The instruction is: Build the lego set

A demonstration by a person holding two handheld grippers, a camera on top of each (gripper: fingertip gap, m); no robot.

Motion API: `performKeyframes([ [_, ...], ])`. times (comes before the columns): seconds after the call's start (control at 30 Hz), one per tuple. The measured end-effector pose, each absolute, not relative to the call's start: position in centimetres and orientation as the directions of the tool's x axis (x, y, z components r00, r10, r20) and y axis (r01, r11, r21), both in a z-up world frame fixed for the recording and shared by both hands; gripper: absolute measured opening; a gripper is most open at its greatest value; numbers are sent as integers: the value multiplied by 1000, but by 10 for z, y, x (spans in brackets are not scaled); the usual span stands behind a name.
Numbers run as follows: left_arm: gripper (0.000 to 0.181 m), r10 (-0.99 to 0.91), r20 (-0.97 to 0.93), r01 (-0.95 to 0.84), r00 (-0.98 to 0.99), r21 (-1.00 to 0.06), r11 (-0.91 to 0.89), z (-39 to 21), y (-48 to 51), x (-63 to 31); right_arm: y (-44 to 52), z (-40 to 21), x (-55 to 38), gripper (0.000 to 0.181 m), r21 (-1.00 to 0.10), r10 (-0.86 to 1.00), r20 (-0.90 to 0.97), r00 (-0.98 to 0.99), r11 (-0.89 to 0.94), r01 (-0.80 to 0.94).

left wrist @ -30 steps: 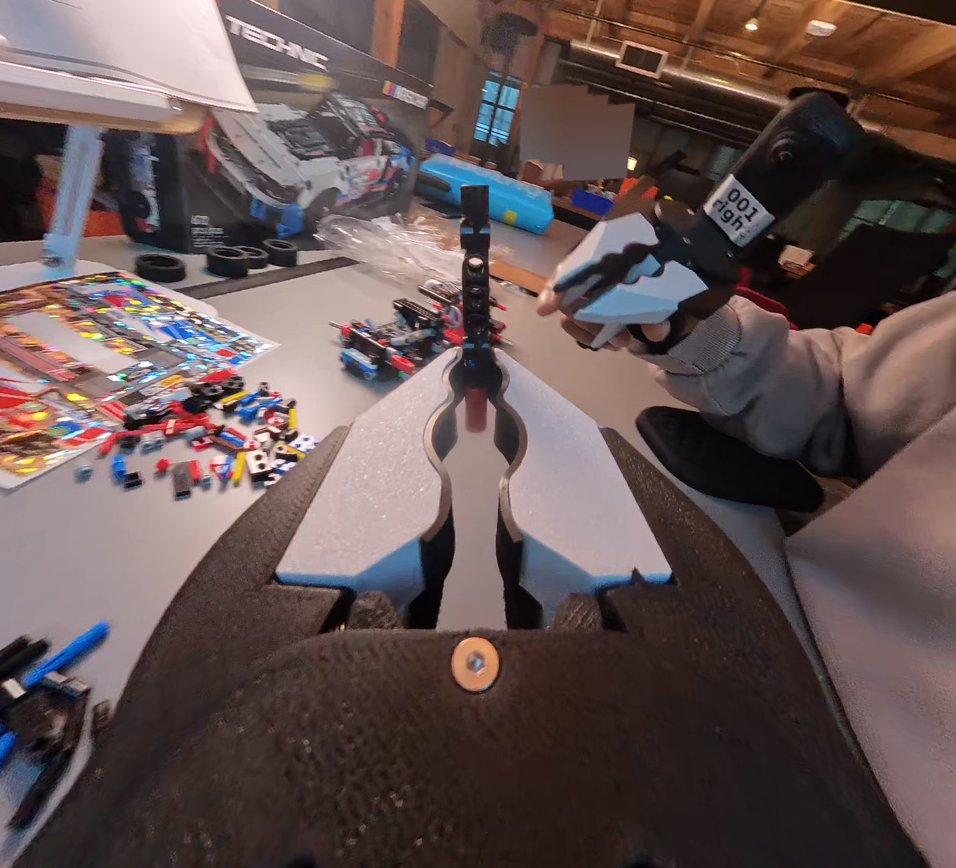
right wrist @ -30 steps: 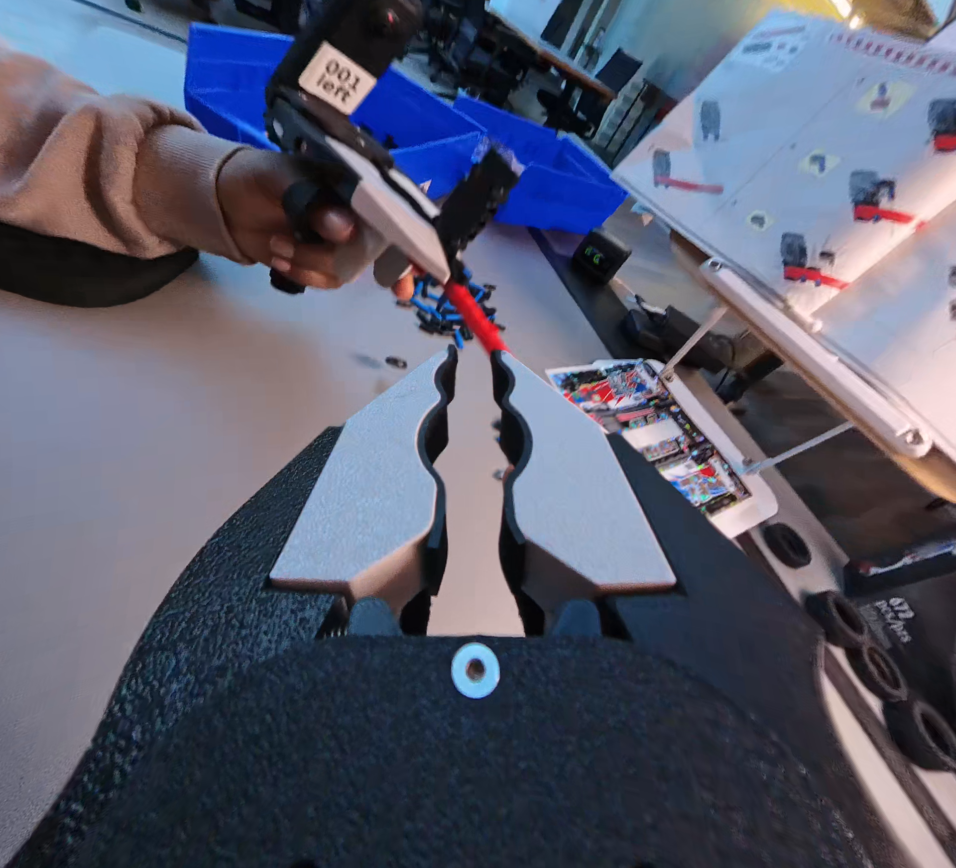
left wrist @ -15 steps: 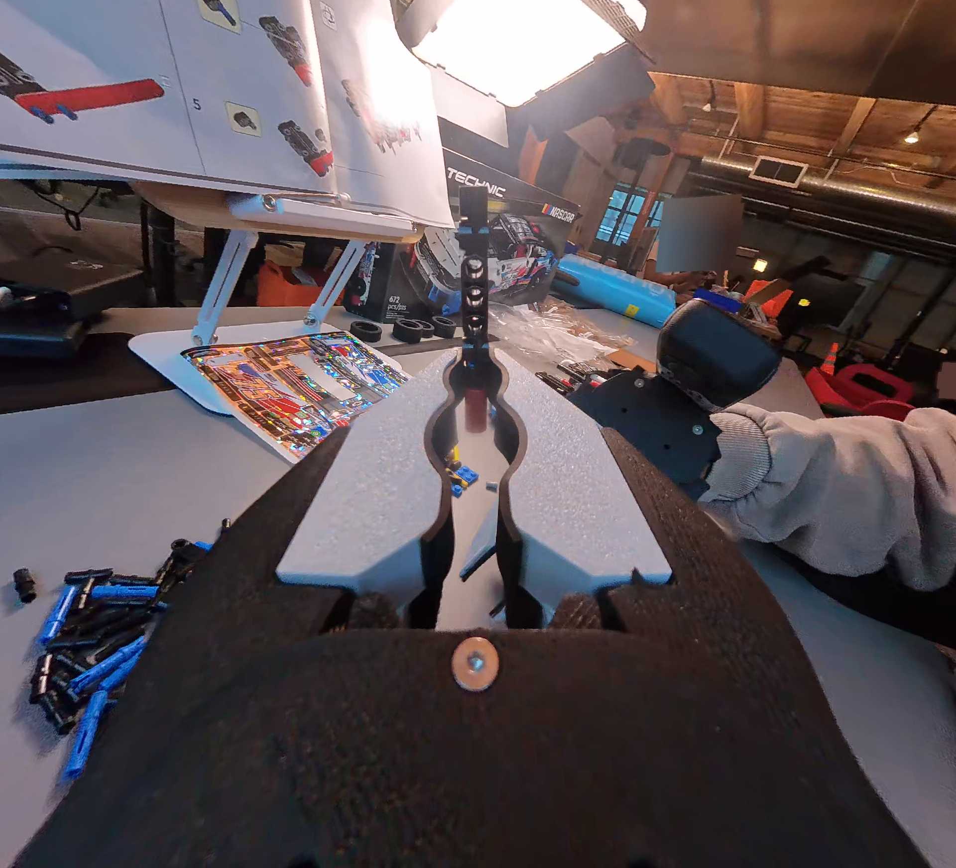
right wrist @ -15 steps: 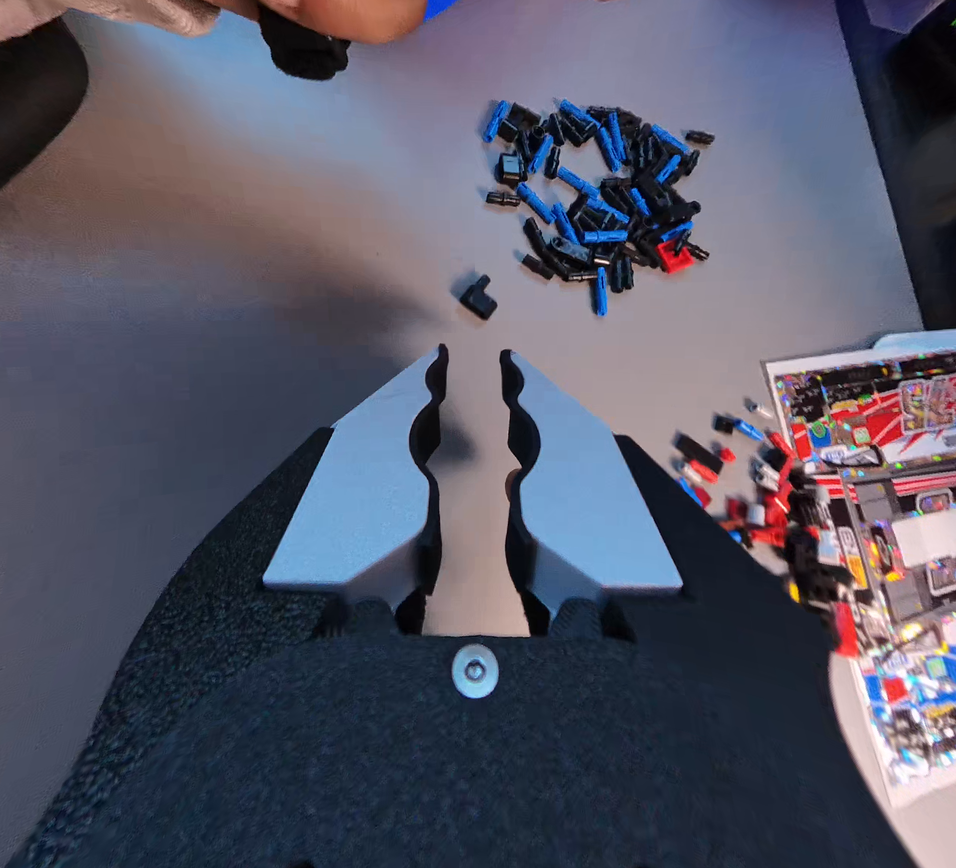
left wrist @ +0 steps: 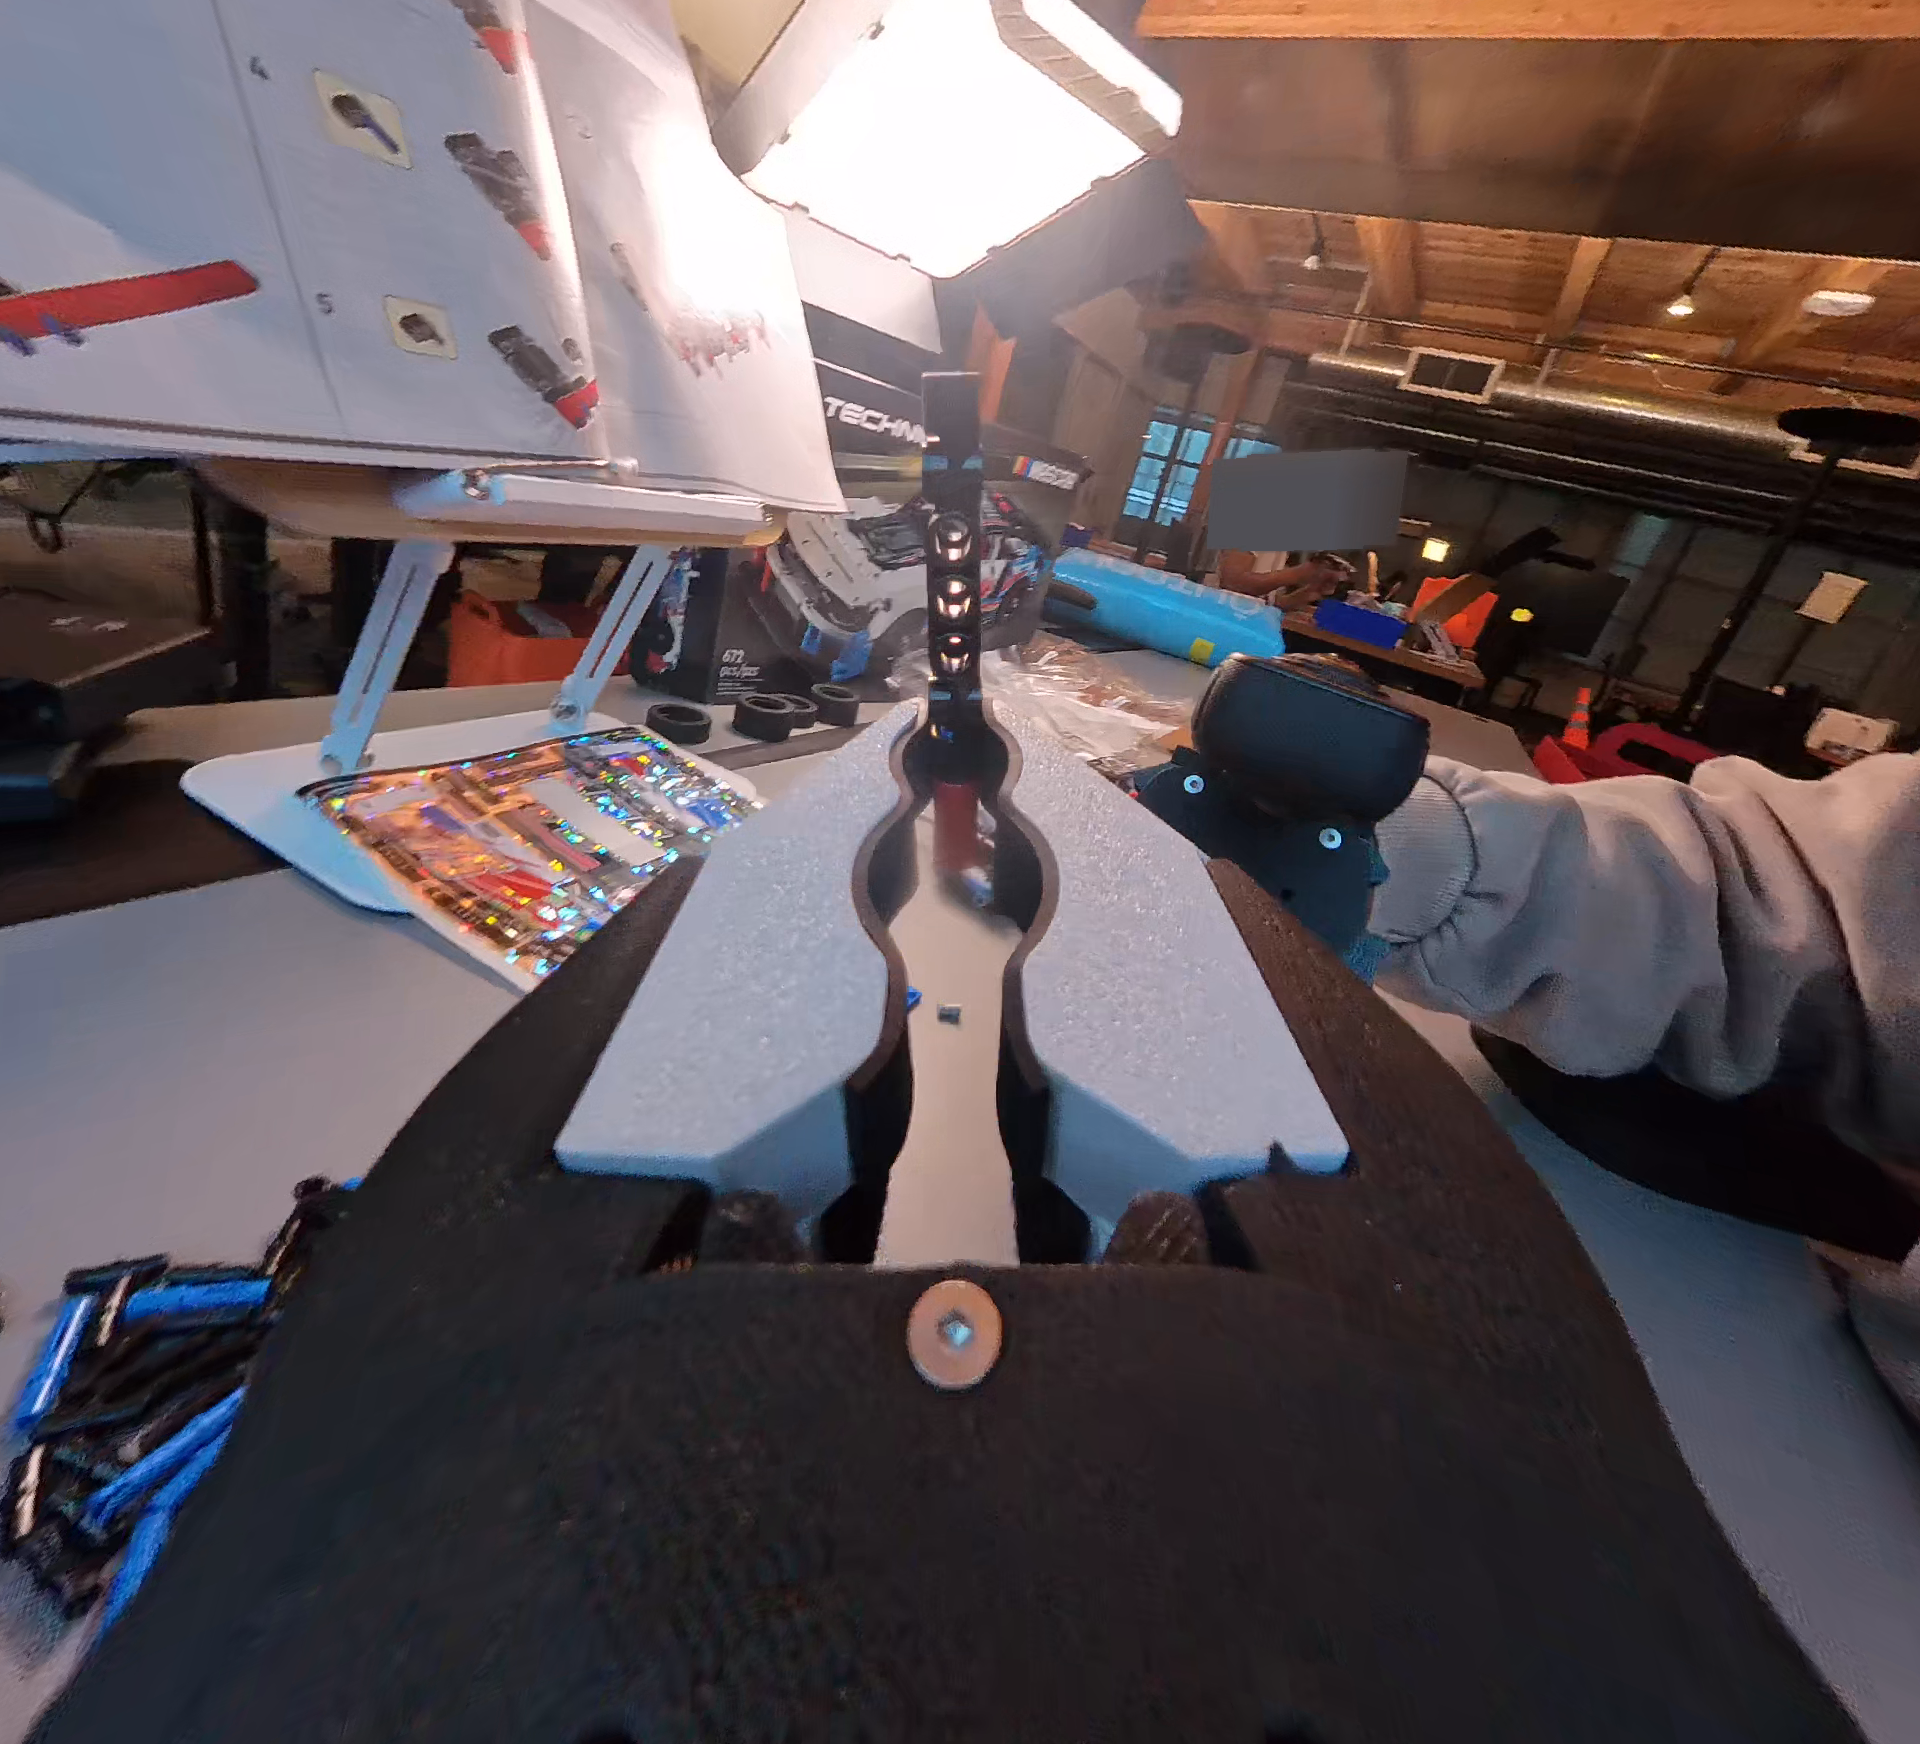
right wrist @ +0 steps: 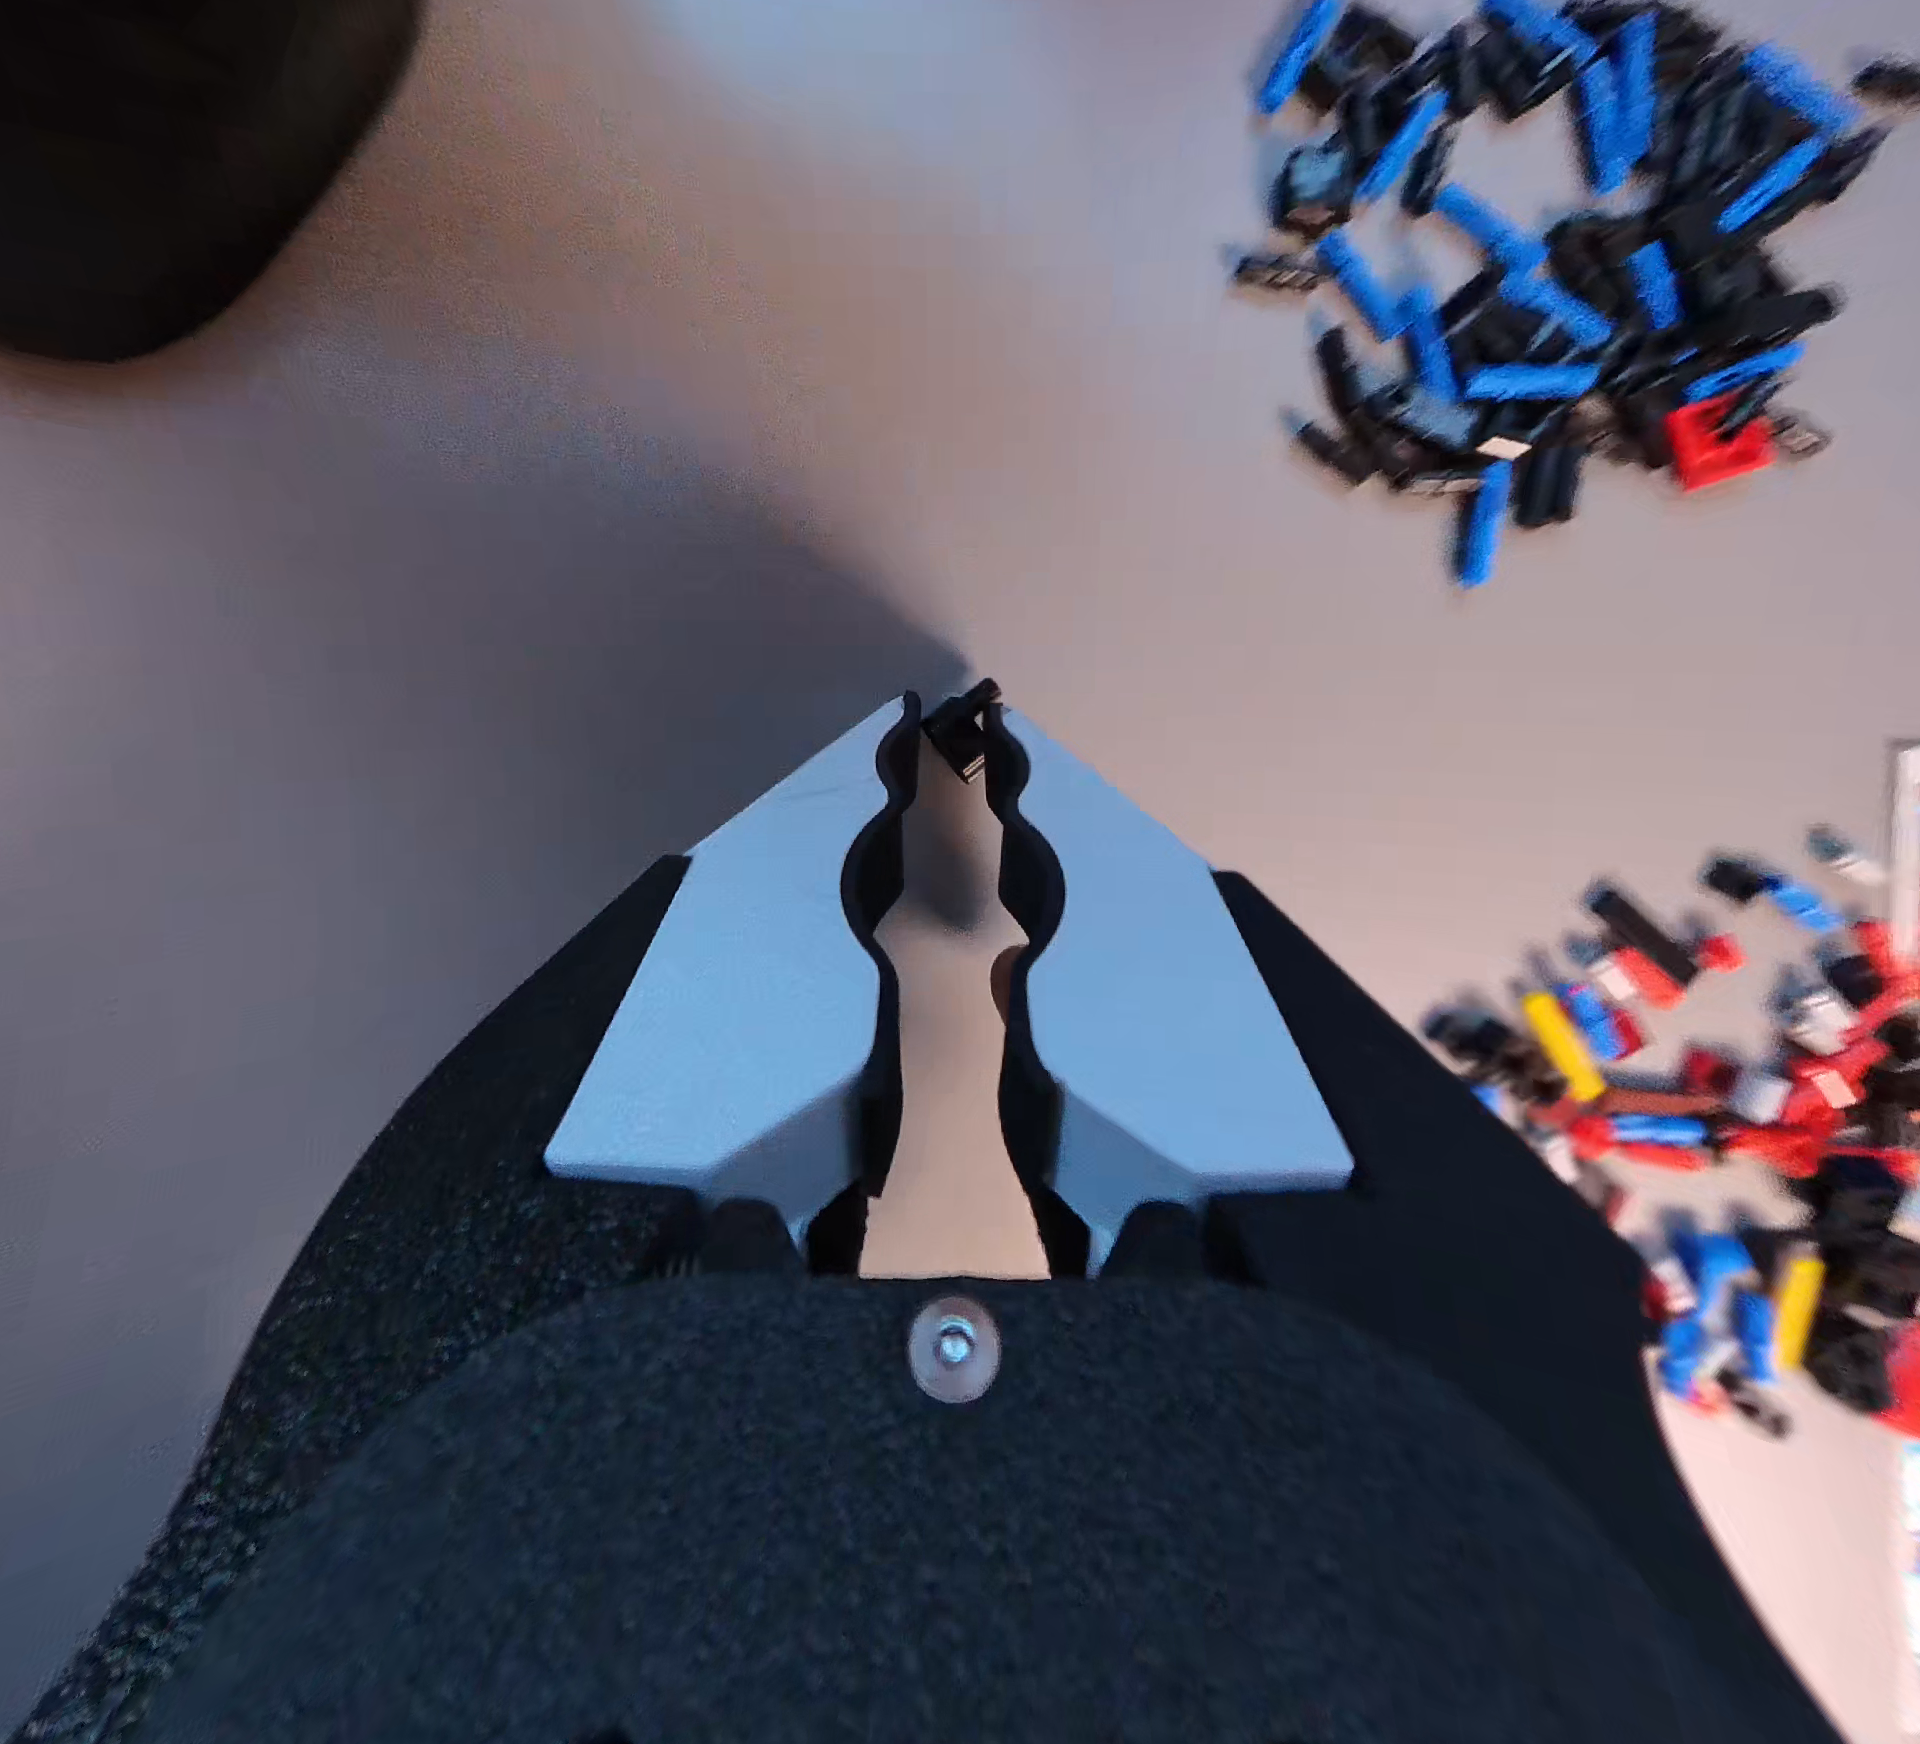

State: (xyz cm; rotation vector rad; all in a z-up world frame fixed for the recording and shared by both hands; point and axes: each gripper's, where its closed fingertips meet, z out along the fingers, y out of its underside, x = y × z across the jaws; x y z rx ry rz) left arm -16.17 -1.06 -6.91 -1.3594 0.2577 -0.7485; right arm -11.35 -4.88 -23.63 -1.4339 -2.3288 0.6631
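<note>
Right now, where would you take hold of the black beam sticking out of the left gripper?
Probably the free top end of the black beam, coming in from beyond its tip: it stands straight out past the left gripper, whose jaws are shut around its lower end and the red axle.

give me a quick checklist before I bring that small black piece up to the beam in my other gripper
1. Right hand-held gripper closed on the small black connector piece: ok, pinched at the very tips.
2. Grip depth on that piece: not ok, it sits at the tip edge and looks tilted.
3. Left hand-held gripper clamped on the black beam with red axle: ok, upright.
4. Beam holes facing the camera: ok, three show.
5. Which hole takes the piece: cannot tell.
6. Blue and black pin pile apart from the right gripper: ok.
</note>
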Motion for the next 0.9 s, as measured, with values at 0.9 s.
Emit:
performKeyframes([
  [0.9, 5, -820, 153, 173, 551, -983, -67, -96, -34, -71, -54, -235, 64, 21, -516, 879, 205, -430, 471, 716],
])
